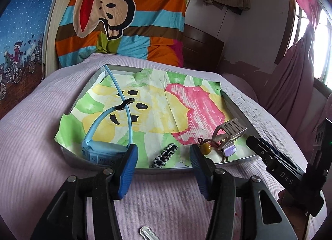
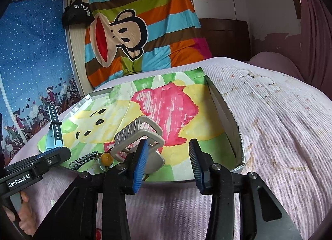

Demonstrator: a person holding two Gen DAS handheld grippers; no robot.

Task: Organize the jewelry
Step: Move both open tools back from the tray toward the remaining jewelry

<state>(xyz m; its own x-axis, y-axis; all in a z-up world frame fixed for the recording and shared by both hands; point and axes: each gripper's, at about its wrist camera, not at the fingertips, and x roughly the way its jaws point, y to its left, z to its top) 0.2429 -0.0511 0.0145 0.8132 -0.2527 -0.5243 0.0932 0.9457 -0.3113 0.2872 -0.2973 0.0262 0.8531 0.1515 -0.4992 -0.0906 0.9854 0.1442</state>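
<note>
A shallow silver tray lined with a painted paper sits on the pink bed cover. In it lie a light blue watch, a black-and-white striped hair clip, an amber bead hair tie and a beige claw clip. My left gripper is open and empty at the tray's near edge, the striped clip between its fingers. My right gripper is open and empty at the tray's near edge, its left finger in front of the claw clip. The watch and striped clip show left.
A white clip lies on the bed cover below my left gripper. The tray's right wall stands up beside stained white cover. A striped monkey quilt hangs behind the bed. The other gripper's body reaches in from the left.
</note>
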